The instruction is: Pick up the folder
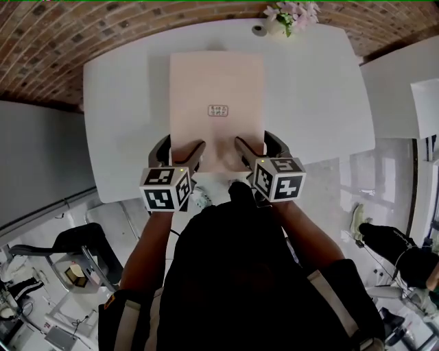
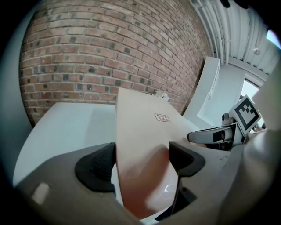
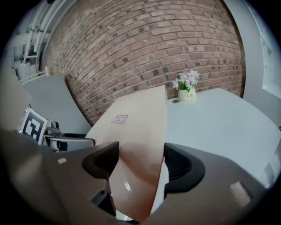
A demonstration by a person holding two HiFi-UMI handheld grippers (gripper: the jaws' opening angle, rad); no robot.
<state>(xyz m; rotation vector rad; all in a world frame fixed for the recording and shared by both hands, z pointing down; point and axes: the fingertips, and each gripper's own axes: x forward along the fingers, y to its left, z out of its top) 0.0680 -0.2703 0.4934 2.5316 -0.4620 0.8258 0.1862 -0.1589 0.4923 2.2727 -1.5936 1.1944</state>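
A pale pink folder (image 1: pixel 217 89) with a small label lies on the white table (image 1: pixel 309 89), its near edge toward me. My left gripper (image 1: pixel 180 147) is at the folder's near left corner, and its jaws stand apart with that corner between them (image 2: pixel 142 156). At the near right corner, my right gripper (image 1: pixel 259 144) also has its jaws apart around the folder (image 3: pixel 140 158). The folder (image 2: pixel 145 127) (image 3: pixel 136 114) runs away from both grippers toward the brick wall. Neither pair of pads is pressed on it.
A small vase of flowers (image 1: pixel 291 15) (image 3: pixel 187 85) stands at the table's far edge. A brick wall runs behind the table. A second white table (image 1: pixel 401 89) is to the right. Chairs and gear sit on the floor around me.
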